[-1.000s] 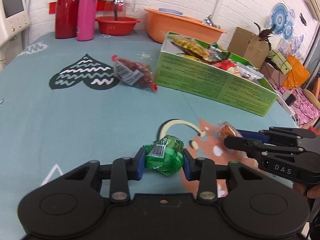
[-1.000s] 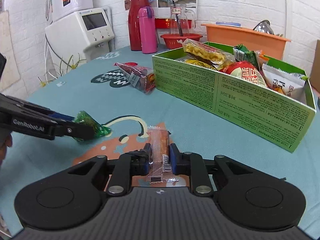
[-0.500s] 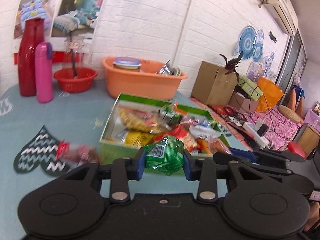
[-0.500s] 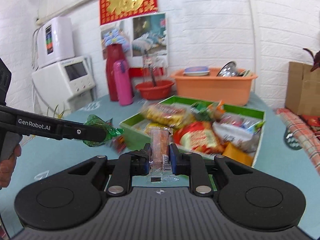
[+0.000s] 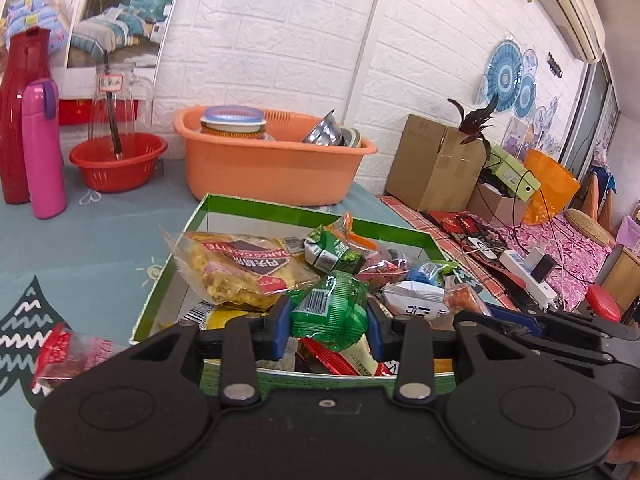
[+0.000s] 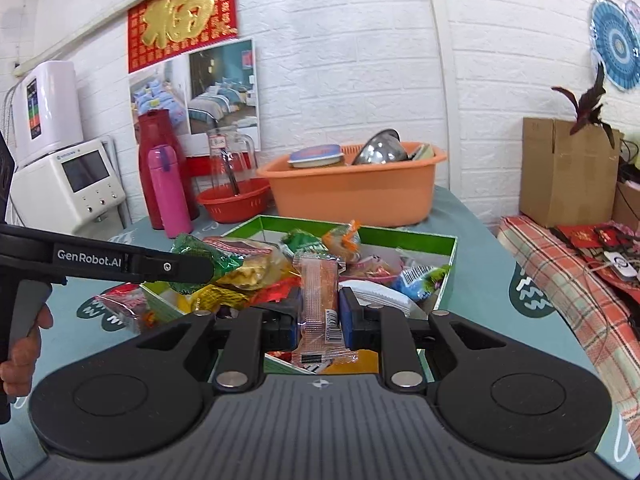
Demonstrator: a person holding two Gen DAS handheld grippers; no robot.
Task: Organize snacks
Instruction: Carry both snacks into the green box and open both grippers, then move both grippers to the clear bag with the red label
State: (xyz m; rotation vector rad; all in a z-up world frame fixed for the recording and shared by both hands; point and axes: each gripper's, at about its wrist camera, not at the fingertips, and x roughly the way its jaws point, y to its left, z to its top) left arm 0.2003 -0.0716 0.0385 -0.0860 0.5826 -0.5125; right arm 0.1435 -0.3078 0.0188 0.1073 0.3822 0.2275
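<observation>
The snack box (image 5: 248, 205) sits before me on the table (image 5: 100, 248). A basin (image 5: 272, 168) stands behind it; bottles (image 5: 42, 148) stand far left.

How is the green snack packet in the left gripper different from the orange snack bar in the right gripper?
The crinkly green foil packet is rounded and bulges between widely spaced jaws; the clear-wrapped orange snack bar is slim, flat and upright between narrowly spaced jaws. The packet's wrapper is opaque, the bar's see-through. Both show barcodes and are held above the green cardboard box of snacks.
</observation>
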